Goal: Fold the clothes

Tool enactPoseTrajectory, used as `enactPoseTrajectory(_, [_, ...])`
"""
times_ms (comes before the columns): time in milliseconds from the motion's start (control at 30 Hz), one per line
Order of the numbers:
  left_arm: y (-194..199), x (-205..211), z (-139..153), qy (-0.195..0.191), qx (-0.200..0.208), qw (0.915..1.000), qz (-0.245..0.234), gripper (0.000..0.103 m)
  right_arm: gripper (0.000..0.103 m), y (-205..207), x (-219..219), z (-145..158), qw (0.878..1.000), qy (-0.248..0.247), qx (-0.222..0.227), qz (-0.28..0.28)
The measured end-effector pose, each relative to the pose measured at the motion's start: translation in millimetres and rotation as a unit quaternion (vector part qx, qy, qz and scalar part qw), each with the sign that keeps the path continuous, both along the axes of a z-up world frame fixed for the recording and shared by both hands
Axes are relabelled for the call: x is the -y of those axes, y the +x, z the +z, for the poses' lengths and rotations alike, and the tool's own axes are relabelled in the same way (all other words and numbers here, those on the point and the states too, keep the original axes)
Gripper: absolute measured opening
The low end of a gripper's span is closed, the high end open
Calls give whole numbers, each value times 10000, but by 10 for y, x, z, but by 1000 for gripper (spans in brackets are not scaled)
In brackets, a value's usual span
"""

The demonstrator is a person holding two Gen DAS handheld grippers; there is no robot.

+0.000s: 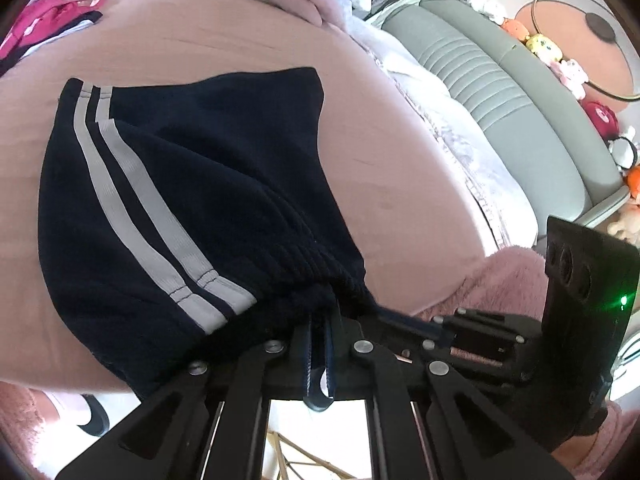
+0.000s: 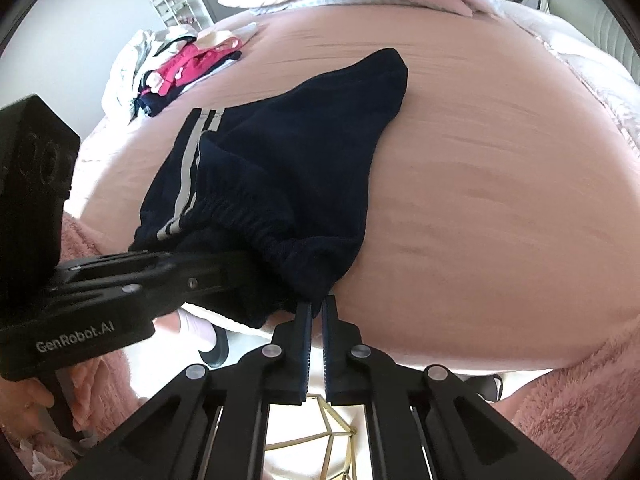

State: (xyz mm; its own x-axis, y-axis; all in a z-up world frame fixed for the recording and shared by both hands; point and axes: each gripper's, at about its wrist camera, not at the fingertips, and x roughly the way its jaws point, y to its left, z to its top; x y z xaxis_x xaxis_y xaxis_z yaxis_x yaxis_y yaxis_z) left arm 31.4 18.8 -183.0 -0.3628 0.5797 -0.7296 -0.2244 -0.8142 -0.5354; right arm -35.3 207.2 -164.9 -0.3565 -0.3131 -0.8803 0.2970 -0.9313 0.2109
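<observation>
Navy shorts (image 1: 192,200) on bed (image 1: 400,168), unfolded; left hand-held gripper (image 1: 318,320) and right hand-held gripper (image 2: 317,308) both clenched on waistband (image 2: 256,220); folding barely started.

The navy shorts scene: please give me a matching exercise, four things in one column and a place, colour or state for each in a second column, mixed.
1. navy shorts
2. stripes
3. left gripper
4. clothes pile

a. light grey
b. far corner of the bed
c. held by the waistband, spread on the pink bedcover
d. shut on the waistband

Pairs: 1-c, 2-a, 3-d, 4-b
</observation>
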Motion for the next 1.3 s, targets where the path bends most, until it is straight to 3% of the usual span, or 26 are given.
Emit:
enactPoseTrajectory(333, [-47, -104, -71, -43, -208, 9998, 57, 4, 1, 120, 6, 140, 9993, -293, -198, 140])
enactPoseTrajectory(500, [-124, -32, -195, 514, 722, 9958, -237, 10, 1, 155, -73, 259, 9984, -451, -337, -14])
enactPoseTrajectory(533, [-102, 35, -163, 628, 804, 9945, -255, 18, 2, 176, -100, 307, 9979, -485, -430, -56])
enactPoseTrajectory(567, [-58, 129, -103, 751, 823, 9934, -268, 34, 2, 200, -131, 354, 9971, -554, -517, -91])
enactPoseTrajectory(633, [40, 326, 42, 980, 774, 9918, -288, 45, 2, 223, -159, 407, 9960, -637, -617, -126])
enactPoseTrajectory(700, [131, 501, 235, 896, 358, 9952, -159, 45, 3, 204, -130, 413, 9957, -619, -675, -125])
enactPoseTrajectory(800, [86, 651, 350, 246, -146, 9989, 362, 45, 11, 100, 19, 339, 9968, -530, -597, 21])
enactPoseTrajectory(833, [33, 677, 325, 138, -170, 9987, 466, 41, 13, 61, 72, 310, 9972, -484, -572, 61])
enactPoseTrajectory(867, [-30, 684, 257, 97, -56, 9987, 491, 31, 13, 16, 132, 274, 9976, -415, -549, 91])
enactPoseTrajectory(967, [-145, 650, 37, -360, 361, 9976, 469, 17, 13, -70, 202, 149, 9987, -390, -282, 147])
enactPoseTrajectory(1033, [-124, 644, -32, -652, 439, 9961, 394, 16, 12, -44, 217, 9, 9993, -159, 62, 317])
enactPoseTrajectory(1200, [-123, 745, 45, -543, 422, 9970, 351, 16, 12, 9, 125, -73, 9985, 17, 489, 225])
enactPoseTrajectory(1300, [-49, 675, 157, -356, 165, 9991, 129, 16, 12, -10, 21, 117, 9990, -410, 179, 21])
